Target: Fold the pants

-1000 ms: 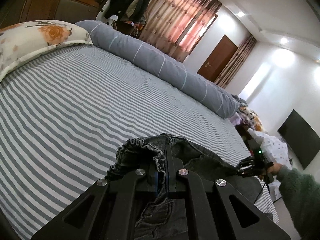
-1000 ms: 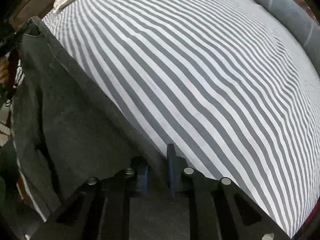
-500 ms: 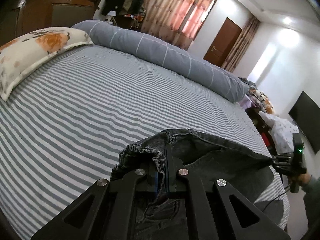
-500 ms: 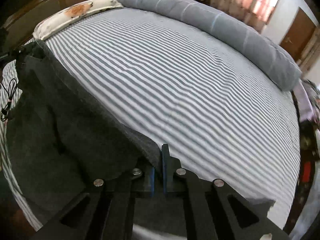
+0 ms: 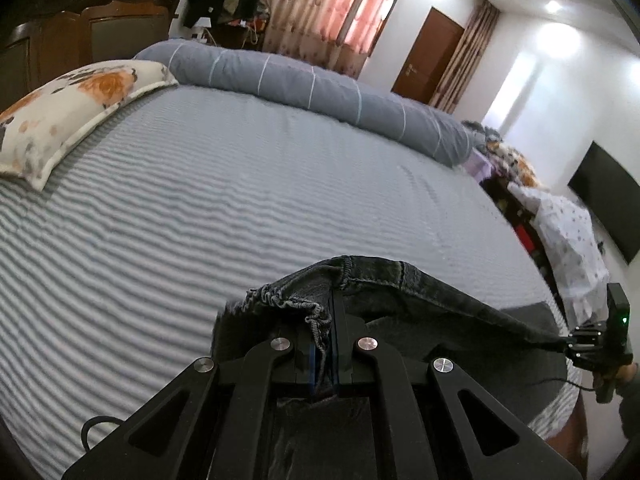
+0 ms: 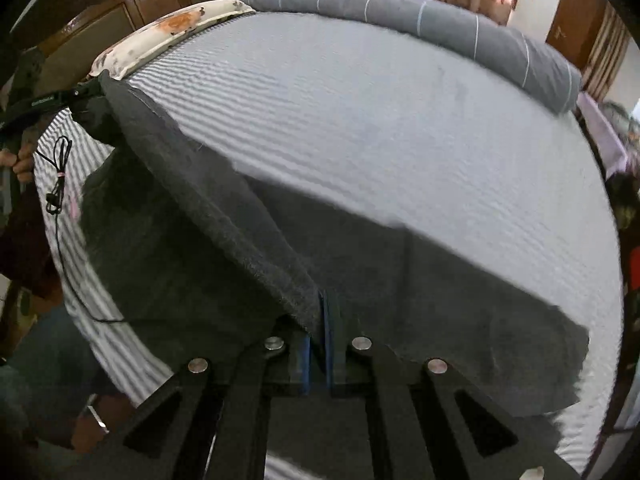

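Observation:
Dark grey denim pants point(image 5: 420, 292) hang stretched between both grippers above the near edge of a striped bed point(image 5: 200, 208). My left gripper point(image 5: 325, 320) is shut on the gathered elastic waistband. In the left wrist view the other gripper point(image 5: 592, 340) shows at the far right, pinching the far end of the taut edge. My right gripper point(image 6: 318, 312) is shut on the hem end of the pants point(image 6: 224, 216), whose fabric drapes down onto the bed. The left gripper point(image 6: 86, 90) appears at the upper left of the right wrist view, holding the other end.
A floral pillow point(image 5: 68, 116) lies at the bed's left head end. A long grey rolled duvet point(image 5: 312, 88) runs along the far side. A wooden headboard point(image 5: 100, 32), curtains, a door and a wall television point(image 5: 604, 196) surround the bed. A black cable point(image 6: 60, 184) dangles at the left.
Both grippers have risen and drawn apart, pulling the pants edge taut between them. The right gripper closed fully on the hem and swung far across; more of the bed and room now shows.

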Motion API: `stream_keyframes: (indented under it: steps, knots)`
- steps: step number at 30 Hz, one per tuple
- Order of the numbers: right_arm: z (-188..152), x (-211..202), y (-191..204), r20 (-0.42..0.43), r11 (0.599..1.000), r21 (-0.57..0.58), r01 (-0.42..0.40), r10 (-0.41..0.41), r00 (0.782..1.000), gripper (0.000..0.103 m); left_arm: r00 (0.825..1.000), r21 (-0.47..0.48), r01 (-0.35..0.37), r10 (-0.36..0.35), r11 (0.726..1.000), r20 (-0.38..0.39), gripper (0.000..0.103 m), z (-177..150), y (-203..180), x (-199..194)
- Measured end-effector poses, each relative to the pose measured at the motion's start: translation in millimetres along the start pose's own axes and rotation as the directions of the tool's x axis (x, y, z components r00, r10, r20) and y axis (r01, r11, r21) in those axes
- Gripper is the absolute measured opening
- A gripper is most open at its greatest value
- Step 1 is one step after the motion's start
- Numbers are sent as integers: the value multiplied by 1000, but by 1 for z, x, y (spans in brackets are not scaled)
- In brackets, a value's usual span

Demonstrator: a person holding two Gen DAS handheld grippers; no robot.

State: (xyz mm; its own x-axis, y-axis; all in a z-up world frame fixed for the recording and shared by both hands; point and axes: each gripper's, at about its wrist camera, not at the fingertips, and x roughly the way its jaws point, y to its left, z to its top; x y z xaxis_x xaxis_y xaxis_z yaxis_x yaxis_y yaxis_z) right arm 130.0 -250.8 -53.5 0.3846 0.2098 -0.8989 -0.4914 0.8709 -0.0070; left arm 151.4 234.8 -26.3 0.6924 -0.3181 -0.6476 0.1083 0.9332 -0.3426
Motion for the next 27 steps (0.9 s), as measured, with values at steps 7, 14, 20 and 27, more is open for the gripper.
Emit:
stream_keyframes:
  steps: [7, 14, 20, 27]
  knots:
    - [-42, 29, 20, -61, 996, 79, -41, 46, 997, 3, 991, 15, -46, 48, 999, -127, 5, -54, 14, 6]
    - [-56, 54, 32, -106, 992, 126, -12, 26, 994, 10, 966, 45, -120, 127, 992, -224, 6, -96, 16, 28]
    - [-57, 39, 41, -67, 986, 168, 6, 5, 998, 44, 964, -44, -129, 115, 991, -241, 17, -93, 21, 21]
    - [-71, -30, 46, 94, 959, 268, -90, 67, 993, 46, 975, -138, -122, 92, 983, -204, 31, -97, 37, -20]
